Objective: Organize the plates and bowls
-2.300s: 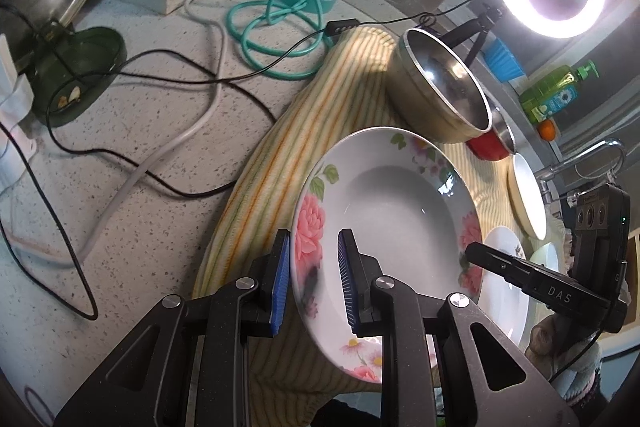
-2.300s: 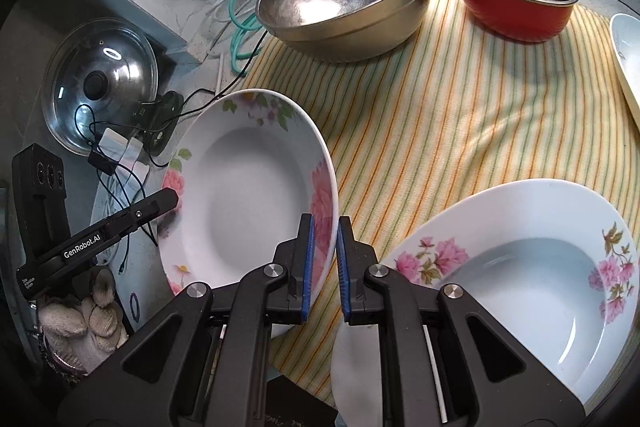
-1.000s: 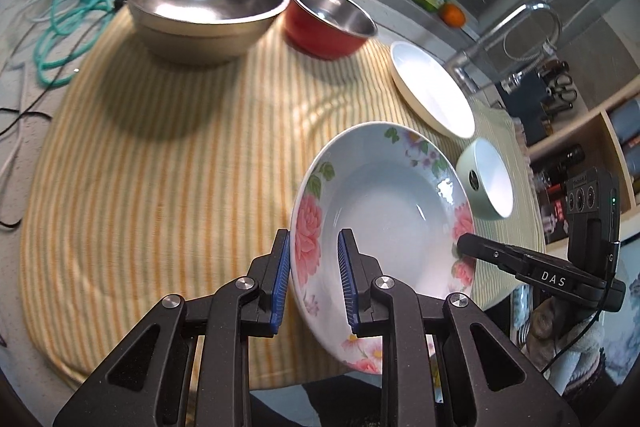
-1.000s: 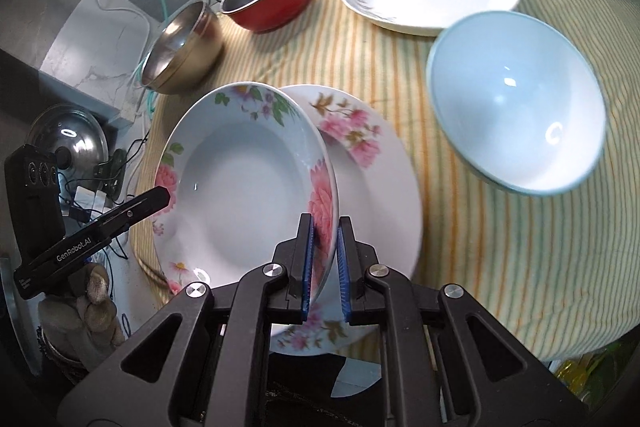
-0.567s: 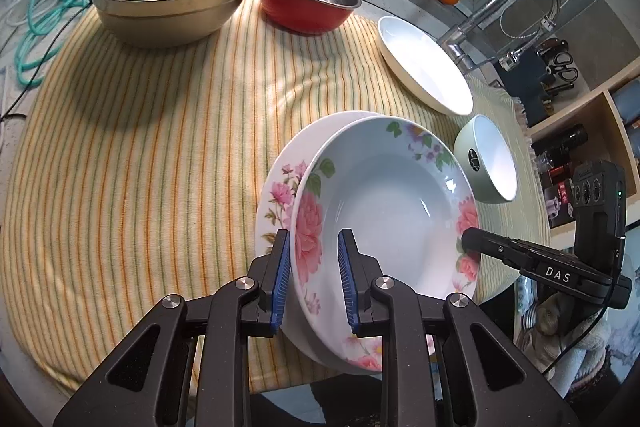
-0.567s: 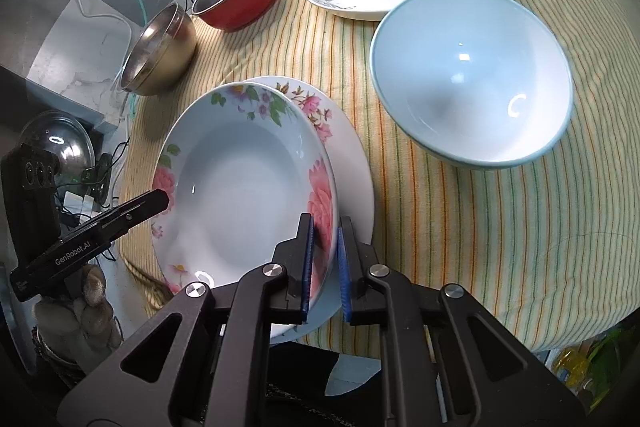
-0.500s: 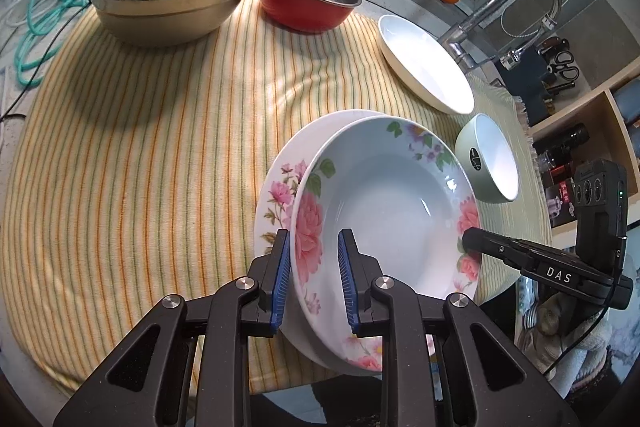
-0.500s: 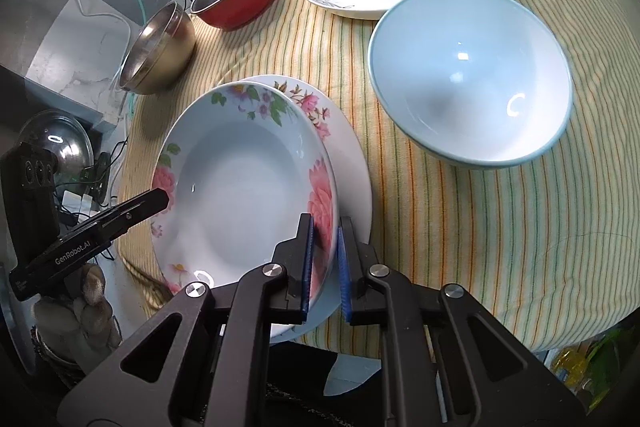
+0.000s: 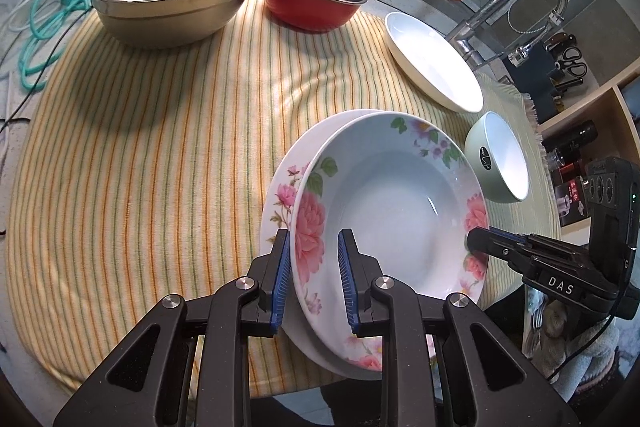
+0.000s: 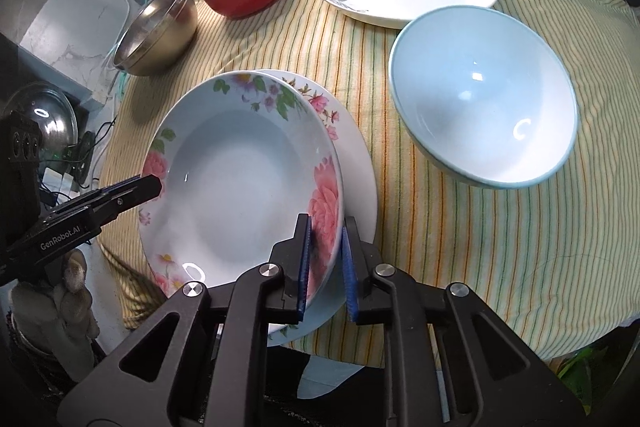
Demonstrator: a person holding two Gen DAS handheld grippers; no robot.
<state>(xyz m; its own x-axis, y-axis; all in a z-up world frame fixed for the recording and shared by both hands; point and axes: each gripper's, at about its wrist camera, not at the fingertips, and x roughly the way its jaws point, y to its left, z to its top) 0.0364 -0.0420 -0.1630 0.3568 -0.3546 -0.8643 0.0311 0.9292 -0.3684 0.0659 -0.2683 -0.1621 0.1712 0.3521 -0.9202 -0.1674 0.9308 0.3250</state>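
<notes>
While nested on lower plate (image 9: pixel 280 195), floral plate (image 9: pixel 396 211) faces up

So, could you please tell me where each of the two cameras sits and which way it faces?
Left wrist: on the left gripper, looking steeply down at the rose plate's left rim; the right gripper shows opposite.
Right wrist: on the right gripper, jaws opening, at the plate's right rim; the left gripper and a gloved hand show.
Shared: both grippers, stacked plates, striped cloth.
</notes>
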